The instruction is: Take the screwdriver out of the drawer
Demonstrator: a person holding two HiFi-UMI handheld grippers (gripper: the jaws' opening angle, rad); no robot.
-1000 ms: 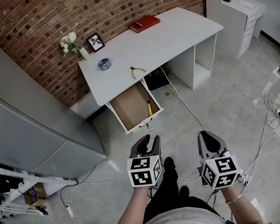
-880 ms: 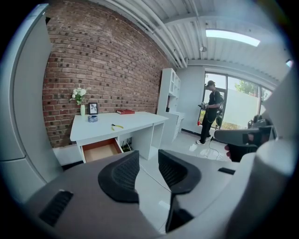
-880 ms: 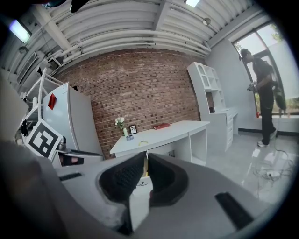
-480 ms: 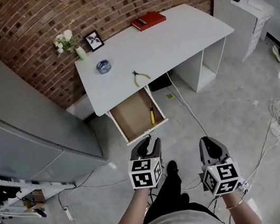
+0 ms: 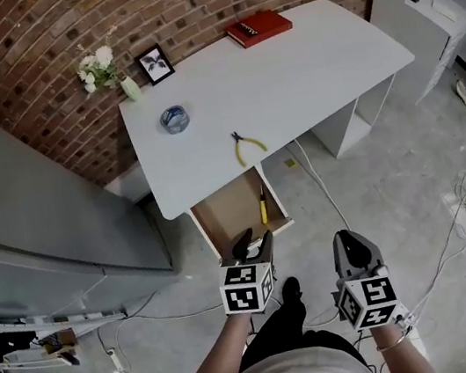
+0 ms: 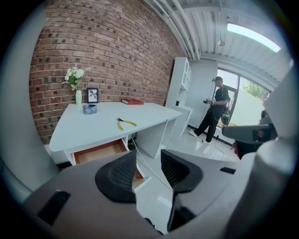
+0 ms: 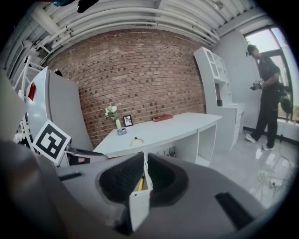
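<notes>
My left fingers (image 6: 119, 177) have just been opening and now stand wide apart with nothing between them, only floor and the drawer's front showing through the gap. I judge that this is in readiness, so that I can close on a handle once I arrive. My right fingers (image 7: 122, 179) are nearly together, with a narrow slit left between the pads, and they hold nothing. That hand looks like the spare one here.

Both pairs point forward and somewhat down at the drawer (image 5: 234, 210), which hangs pulled out from under the near edge of the surface (image 5: 285, 74), towards its left end. It is already open, so the inside can be reached from above.

The screwdriver (image 5: 263, 207) lies inside on the drawer's floor, its yellow handle close along the right wall and running front to back. Nothing else in the drawer crowds it. From my fingers it is ahead and not yet reached — in the head view it sits just beyond the left pair and to their right, and in the right gripper view it shows straight through the slit.

Yellow-handled pliers (image 5: 248, 144) lie on the surface near its near edge, just above the drawer. They share the screwdriver's colour, so I must not mistake them for it.
</notes>
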